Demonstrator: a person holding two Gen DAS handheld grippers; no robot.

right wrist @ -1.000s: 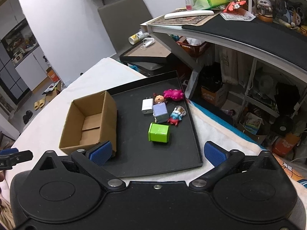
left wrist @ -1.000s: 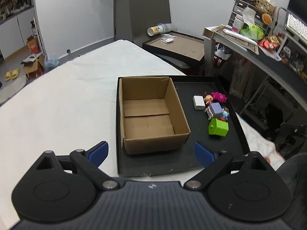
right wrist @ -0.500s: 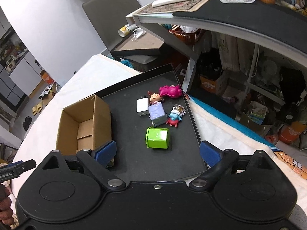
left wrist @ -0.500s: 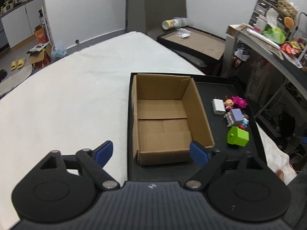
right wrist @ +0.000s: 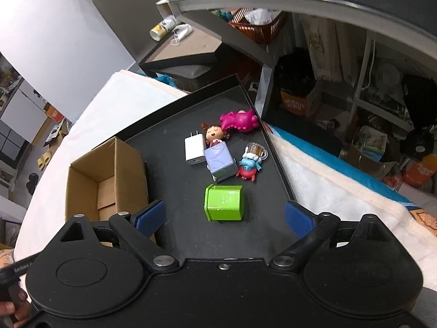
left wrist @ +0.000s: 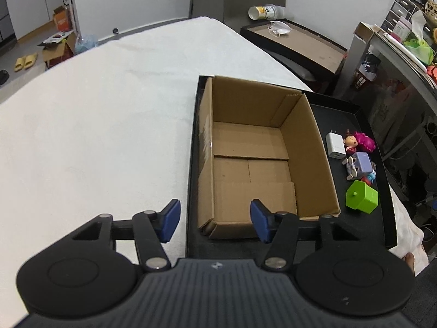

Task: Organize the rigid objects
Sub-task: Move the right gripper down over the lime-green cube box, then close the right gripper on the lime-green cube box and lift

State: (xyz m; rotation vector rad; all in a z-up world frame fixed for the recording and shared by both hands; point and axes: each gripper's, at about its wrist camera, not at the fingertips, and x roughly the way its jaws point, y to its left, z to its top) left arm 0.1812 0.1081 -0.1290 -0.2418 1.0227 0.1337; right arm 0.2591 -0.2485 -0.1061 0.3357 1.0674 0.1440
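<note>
An open, empty cardboard box (left wrist: 254, 158) (right wrist: 109, 175) stands at the left of a black tray (left wrist: 363, 227) (right wrist: 174, 142). Right of it lie a green cube box (left wrist: 362, 201) (right wrist: 224, 202), a lilac cube (left wrist: 362, 161) (right wrist: 220, 163), a white charger (left wrist: 335, 145) (right wrist: 194, 148), a small doll (right wrist: 213, 134), a pink toy (left wrist: 364, 142) (right wrist: 239, 120) and a blue-red figure (right wrist: 248, 167). My left gripper (left wrist: 215, 220) is open and empty over the box's near left corner. My right gripper (right wrist: 224, 218) is open and empty, just short of the green cube box.
The tray sits on a white cloth-covered table (left wrist: 95, 125). A grey desk (right wrist: 245, 5) overhangs the far right, its leg (right wrist: 266, 93) beside the tray corner. A low side table (left wrist: 295, 41) holds a tipped cup (left wrist: 262, 12).
My left gripper moved left and closer over the box's near edge. My right gripper moved forward and down toward the green cube box. No object moved.
</note>
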